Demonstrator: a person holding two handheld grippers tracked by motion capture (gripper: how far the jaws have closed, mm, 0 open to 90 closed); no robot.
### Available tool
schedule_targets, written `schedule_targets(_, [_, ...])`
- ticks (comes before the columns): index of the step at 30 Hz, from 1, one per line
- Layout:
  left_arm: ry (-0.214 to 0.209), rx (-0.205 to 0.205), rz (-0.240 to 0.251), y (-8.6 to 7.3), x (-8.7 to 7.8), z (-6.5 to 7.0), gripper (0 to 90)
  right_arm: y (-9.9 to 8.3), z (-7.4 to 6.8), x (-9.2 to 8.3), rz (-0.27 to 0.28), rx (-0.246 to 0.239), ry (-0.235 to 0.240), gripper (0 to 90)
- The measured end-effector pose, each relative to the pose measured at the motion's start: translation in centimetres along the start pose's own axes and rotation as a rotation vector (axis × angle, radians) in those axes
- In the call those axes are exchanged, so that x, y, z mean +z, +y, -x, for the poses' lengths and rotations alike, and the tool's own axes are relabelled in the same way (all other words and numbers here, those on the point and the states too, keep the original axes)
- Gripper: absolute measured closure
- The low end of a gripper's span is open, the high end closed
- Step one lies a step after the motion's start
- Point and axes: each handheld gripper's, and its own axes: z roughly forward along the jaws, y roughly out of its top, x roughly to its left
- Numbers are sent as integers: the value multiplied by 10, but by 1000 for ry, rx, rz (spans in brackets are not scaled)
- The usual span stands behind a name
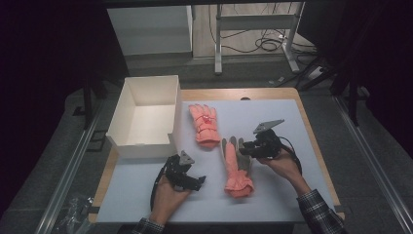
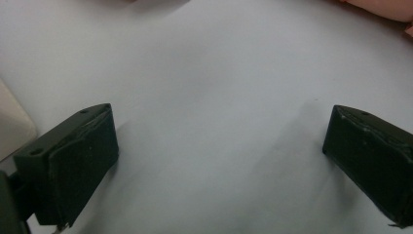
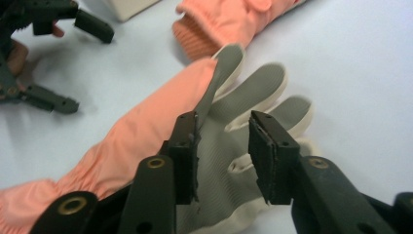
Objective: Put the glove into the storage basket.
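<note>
The table (image 1: 272,195) carries an open white box (image 1: 146,114) at its ten o'clock corner. A pink glove (image 1: 204,124) lies just right of the box. A second glove (image 1: 237,168), pink-backed with a grey palm, lies at the table's centre. The right tongs (image 3: 224,156) hover over that grey palm, jaws part-open and gripping nothing. The left tongs (image 2: 219,161) rest at seven o'clock, jaws wide apart over bare table. This looks like a release or re-grip; next, the right tongs likely need a fresh pinch on the near glove.

Plaid sleeves (image 1: 316,209), black hand-held gripper (image 3: 221,156), brass-ringed screw holes
</note>
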Motion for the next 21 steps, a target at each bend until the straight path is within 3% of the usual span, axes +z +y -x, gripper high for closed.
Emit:
schedule_targets(13, [0,1,0,0,0,0,0,29,5,8,59,-36,-54,564])
schedule_targets(21, [0,0,2,0,0,0,0,54,11,27,76,-45,-63,514])
